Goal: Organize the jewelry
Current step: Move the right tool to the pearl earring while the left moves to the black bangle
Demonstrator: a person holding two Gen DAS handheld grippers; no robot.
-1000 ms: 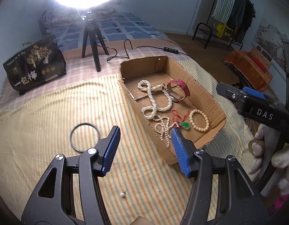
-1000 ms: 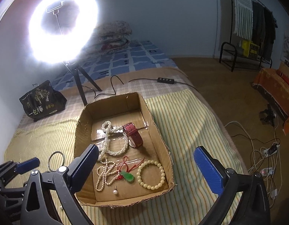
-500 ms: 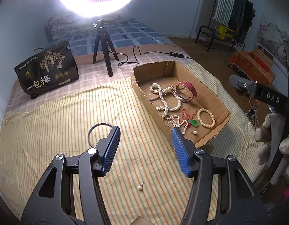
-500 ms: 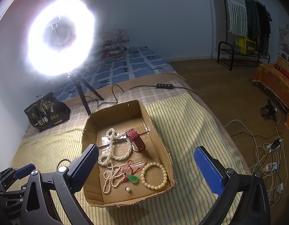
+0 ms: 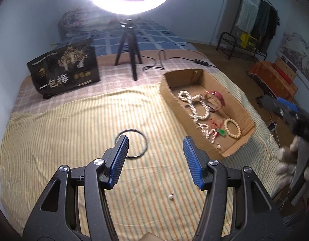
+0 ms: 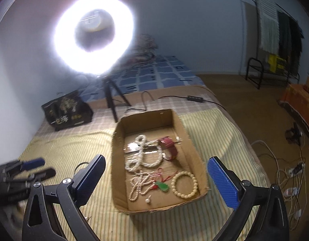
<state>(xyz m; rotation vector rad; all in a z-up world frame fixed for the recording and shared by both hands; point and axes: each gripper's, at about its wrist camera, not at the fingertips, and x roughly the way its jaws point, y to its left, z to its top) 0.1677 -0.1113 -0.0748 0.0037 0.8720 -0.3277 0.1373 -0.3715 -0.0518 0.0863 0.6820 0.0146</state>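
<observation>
A cardboard box (image 5: 242,111) (image 6: 196,156) on the striped bed cover holds pearl necklaces (image 5: 196,108) (image 6: 143,153), a red strap (image 6: 170,147), a cream bead bracelet (image 5: 232,127) (image 6: 184,184), a green pendant on red cord (image 6: 162,185) and a pearl earring (image 6: 148,200). Outside it lie a dark bangle (image 5: 143,140) and a second pearl earring (image 5: 171,196). My left gripper (image 5: 154,158) is open and empty above the cover, its left finger over the bangle's rim. My right gripper (image 6: 154,182) is open and empty, held above the box's near end.
A lit ring light on a black tripod (image 5: 129,46) (image 6: 110,98) stands behind the box. A black printed bag (image 5: 64,70) (image 6: 67,109) sits at the back left. A power strip and cable (image 6: 194,98) lie behind the box. The bed edge drops off at right.
Both grippers have pulled back and up, so the box looks farther away. The left gripper has swung left toward the bangle. Both stay open and empty.
</observation>
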